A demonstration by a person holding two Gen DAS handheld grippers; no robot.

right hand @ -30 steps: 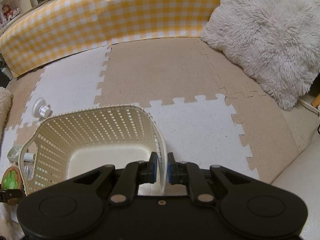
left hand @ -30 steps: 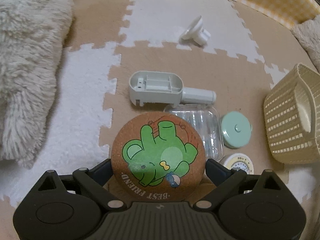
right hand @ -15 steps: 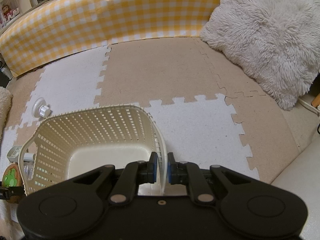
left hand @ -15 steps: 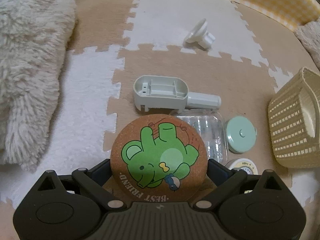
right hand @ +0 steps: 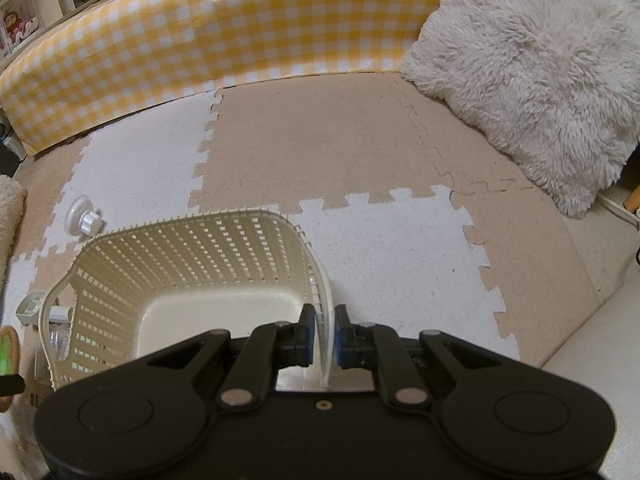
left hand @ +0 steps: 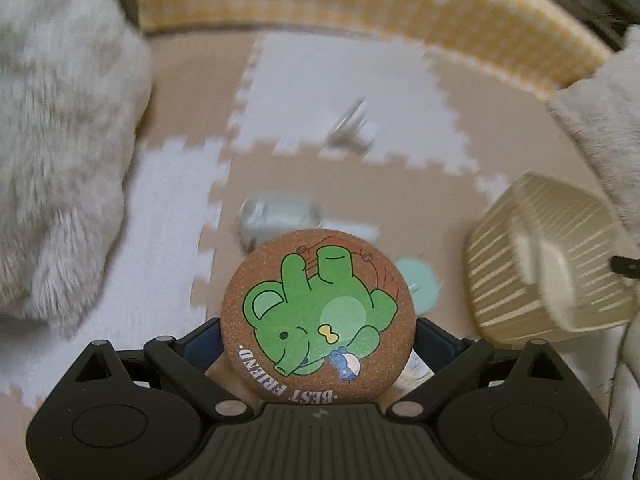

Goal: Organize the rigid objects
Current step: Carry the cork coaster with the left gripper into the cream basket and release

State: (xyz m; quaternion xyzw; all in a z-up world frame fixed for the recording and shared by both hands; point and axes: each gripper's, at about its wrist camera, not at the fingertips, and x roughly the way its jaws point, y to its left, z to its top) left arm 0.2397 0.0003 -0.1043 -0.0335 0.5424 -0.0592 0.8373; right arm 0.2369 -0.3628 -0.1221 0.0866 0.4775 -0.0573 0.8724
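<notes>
My left gripper (left hand: 318,334) is shut on a round cork coaster (left hand: 318,314) printed with a green elephant, held up above the mat. Below it on the mat lie a grey plastic handle piece (left hand: 280,220), a mint round lid (left hand: 420,284) and a white suction cup (left hand: 352,126), all blurred. The cream lattice basket (left hand: 548,256) stands at the right in the left wrist view. My right gripper (right hand: 323,338) is shut on the basket's near rim (right hand: 323,312). The basket (right hand: 188,280) looks empty inside. The coaster's edge (right hand: 8,350) shows at far left in the right wrist view.
White and tan puzzle mats (right hand: 320,148) cover the floor. A yellow checked bumper (right hand: 224,36) runs along the back. Fluffy cushions lie at the left (left hand: 60,140) and at the right (right hand: 532,68). A clear plastic box (right hand: 60,342) sits behind the basket wall.
My left gripper has lifted with the coaster, so the objects on the mat look smaller and blurred, and the basket has come further into view. The right gripper and basket have kept still.
</notes>
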